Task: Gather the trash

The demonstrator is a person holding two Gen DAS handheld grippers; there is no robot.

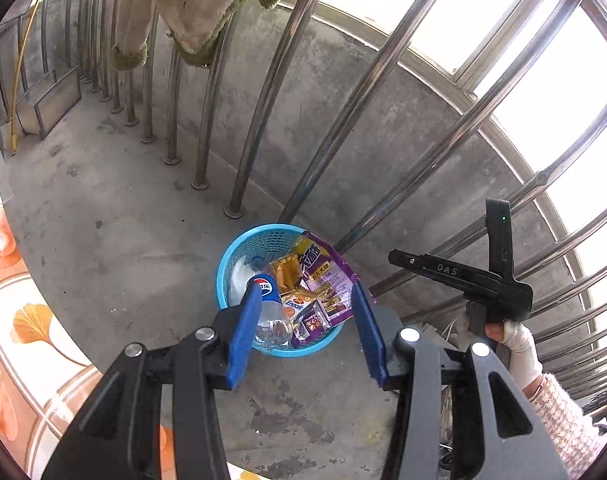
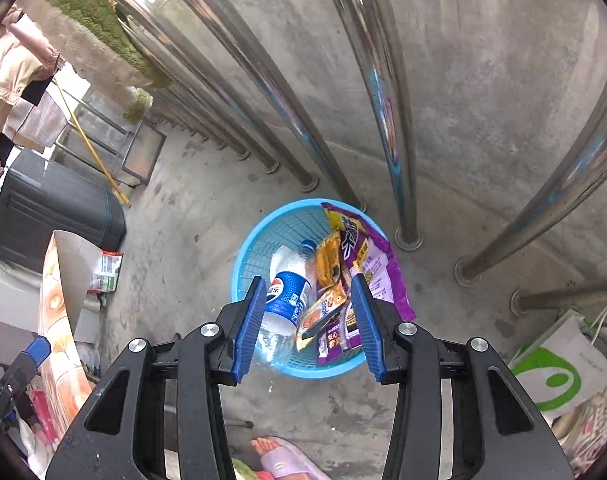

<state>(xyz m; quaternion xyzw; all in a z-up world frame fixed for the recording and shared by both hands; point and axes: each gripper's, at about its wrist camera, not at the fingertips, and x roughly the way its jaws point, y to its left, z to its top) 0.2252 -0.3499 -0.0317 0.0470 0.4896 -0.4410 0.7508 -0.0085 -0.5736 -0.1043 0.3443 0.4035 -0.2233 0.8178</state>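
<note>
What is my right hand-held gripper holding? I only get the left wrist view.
Observer: Nothing. The right hand-held gripper is open and empty above the basket.
Operator: Any trash outside the basket?
Observer: A green-and-white carton lies on the floor left of the basket, beside a cardboard sheet.
Operator: Anything on the right side?
Observer: A white-and-green bag sits there.
</note>
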